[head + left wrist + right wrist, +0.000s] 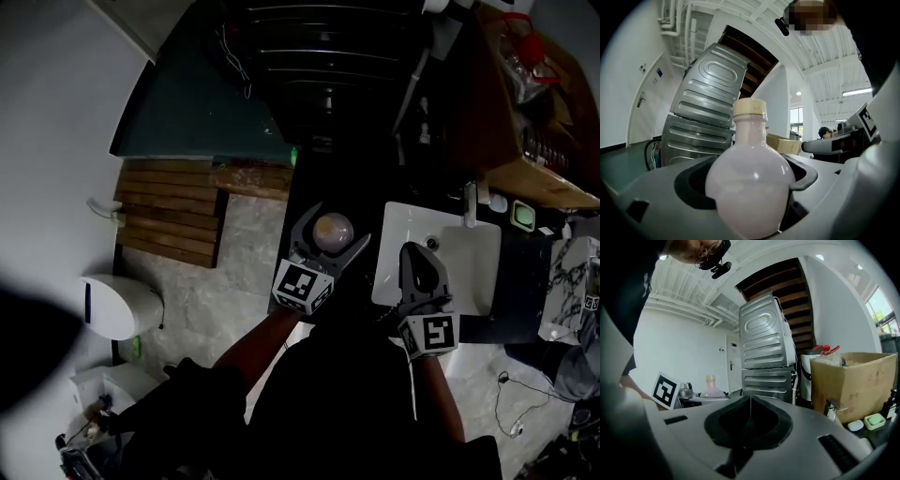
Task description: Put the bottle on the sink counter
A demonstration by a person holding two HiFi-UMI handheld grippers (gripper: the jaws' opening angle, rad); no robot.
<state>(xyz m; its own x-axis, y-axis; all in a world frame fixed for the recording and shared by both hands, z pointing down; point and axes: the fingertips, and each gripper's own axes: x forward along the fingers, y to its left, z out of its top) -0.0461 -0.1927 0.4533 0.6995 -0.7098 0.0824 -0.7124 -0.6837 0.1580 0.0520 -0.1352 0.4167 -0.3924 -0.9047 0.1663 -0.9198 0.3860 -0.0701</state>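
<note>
The dark sink counter [521,281] is lying to the right, around the white basin [459,253]. The left gripper [335,232] is pinching the pale, round-bellied bottle [749,183] just left of the basin. The right gripper [750,404] is hovering over the basin's near edge, pressed together and empty. The bottle is looking glossy and liquid-filled, so it is probably slippery and bottom-heavy. Clamping across its widest part seems sensible.

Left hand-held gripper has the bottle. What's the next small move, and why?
Probably ease the left hand-held gripper down toward the dark counter beside the sink: its jaws clamp the bottle, which looks not yet set down.
</note>
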